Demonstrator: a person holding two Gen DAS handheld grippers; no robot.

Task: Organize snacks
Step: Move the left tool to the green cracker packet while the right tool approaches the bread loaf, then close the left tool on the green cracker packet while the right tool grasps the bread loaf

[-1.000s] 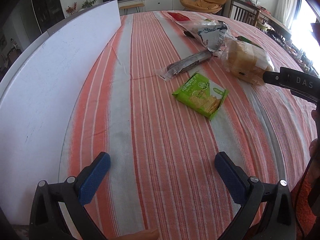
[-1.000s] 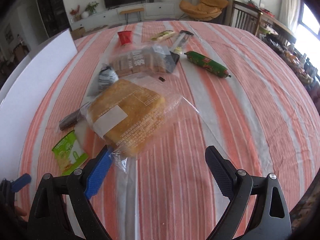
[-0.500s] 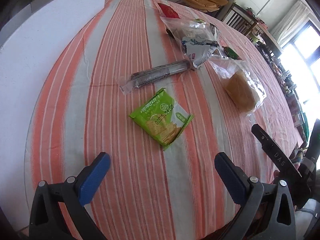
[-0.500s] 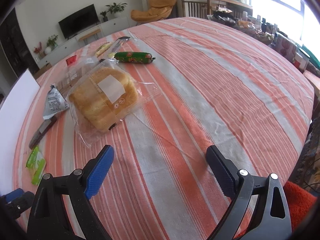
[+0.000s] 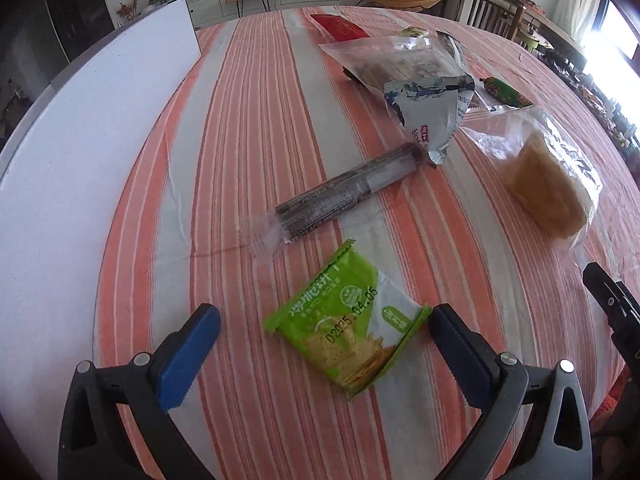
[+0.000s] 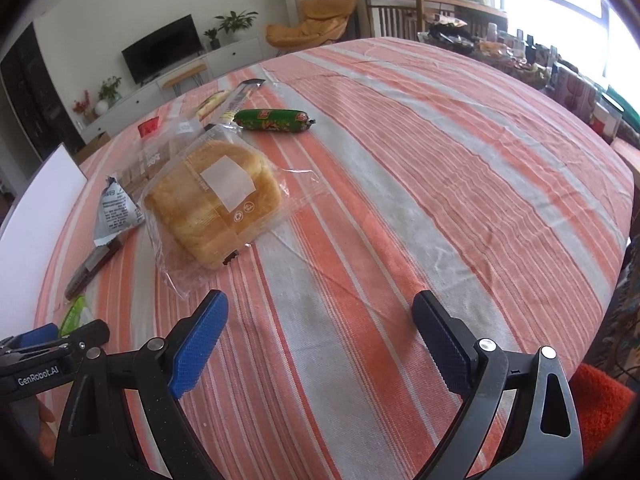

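Two hand-held grippers, left (image 5: pixel 320 340) and right (image 6: pixel 320 328), both spread apart and holding nothing, hovered over the orange-striped cloth worktop (image 6: pixel 400 160). One green cracker packet (image 5: pixel 346 330) lay between the left fingers; one clear-bagged bread loaf (image 6: pixel 218 204), one green sausage stick (image 6: pixel 274 121) and one dark wrapped bar (image 5: pixel 348 196) lay beyond.

Striped tablecloth (image 6: pixel 440 184) — white board (image 5: pixel 80 160) alongside
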